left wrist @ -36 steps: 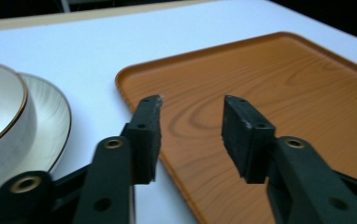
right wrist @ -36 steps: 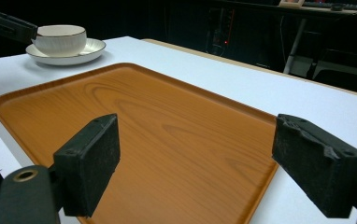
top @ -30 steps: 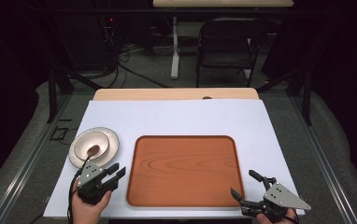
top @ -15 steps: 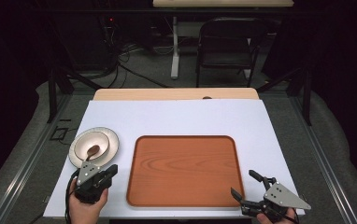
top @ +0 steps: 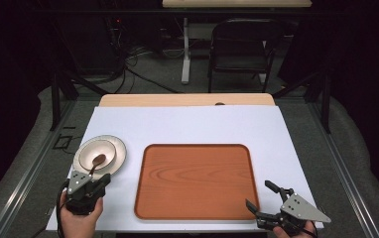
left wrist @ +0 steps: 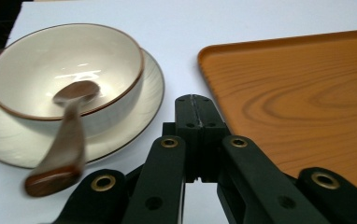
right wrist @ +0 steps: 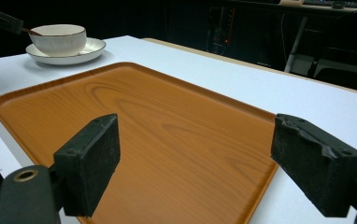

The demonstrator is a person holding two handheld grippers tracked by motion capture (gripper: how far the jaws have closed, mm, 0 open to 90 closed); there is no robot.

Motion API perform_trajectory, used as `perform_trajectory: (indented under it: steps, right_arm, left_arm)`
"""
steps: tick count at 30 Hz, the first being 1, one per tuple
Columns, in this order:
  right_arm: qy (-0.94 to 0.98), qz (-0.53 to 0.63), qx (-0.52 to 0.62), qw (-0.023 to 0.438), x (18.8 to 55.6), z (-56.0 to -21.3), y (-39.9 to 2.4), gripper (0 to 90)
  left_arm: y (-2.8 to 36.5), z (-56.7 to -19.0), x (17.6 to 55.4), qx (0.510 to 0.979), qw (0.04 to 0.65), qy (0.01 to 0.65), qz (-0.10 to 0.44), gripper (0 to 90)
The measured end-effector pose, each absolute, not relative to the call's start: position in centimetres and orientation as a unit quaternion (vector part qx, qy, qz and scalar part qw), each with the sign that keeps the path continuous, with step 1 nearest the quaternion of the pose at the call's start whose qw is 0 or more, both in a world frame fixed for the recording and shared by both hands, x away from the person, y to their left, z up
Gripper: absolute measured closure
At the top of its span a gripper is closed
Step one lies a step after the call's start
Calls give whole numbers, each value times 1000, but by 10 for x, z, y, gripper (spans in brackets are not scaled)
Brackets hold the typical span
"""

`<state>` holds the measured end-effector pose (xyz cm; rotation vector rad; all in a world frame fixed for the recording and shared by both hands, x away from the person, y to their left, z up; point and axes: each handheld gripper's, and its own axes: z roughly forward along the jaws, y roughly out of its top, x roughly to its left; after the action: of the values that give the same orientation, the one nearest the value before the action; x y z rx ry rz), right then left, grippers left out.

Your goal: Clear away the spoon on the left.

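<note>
Wooden and brown, the spoon lay with its scoop in the bowl and its handle sticking out over the rim toward the left gripper. The bowl sat on a plate at the near left of the white table, just beside the tray.

A second earlier the left gripper's jaws had stood partly apart; they had just been closing, and now the two black pads met face to face with nothing between them. In its own view the spoon handle passed to the left of the clenched jaws, apart from them, so the closing caught nothing. From above, the gripper sat right at the plate's near edge, over the handle's end. It looked like a test squeeze or a missed grasp: the jaws would probably have to reopen and shift onto the handle before the spoon could be lifted.

The right gripper hovered at the tray's near right corner with jaws wide apart, released, holding and touching nothing; between its pads only tray showed.
</note>
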<state>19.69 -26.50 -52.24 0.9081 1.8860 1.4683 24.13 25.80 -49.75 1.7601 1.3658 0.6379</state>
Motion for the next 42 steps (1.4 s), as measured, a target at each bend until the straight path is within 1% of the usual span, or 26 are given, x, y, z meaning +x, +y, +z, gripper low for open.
perform_trajectory:
  steps: [8,17,33,42]
  right_arm:
    - [707,549,337,292,197,-522,-266,155]
    - [707,549,337,292,197,-522,-266,156]
    - [708,548,337,291,197,-522,-266,156]
    - [708,548,337,291,197,-522,-265,157]
  left_arm:
    - [273,-500,238,682,386,568,252,897]
    - [288,-503,232,669,381,586,254,897]
    - [306,-498,230,645,382,601,277,891]
    - [324,-499,233,620,377,623,293,887]
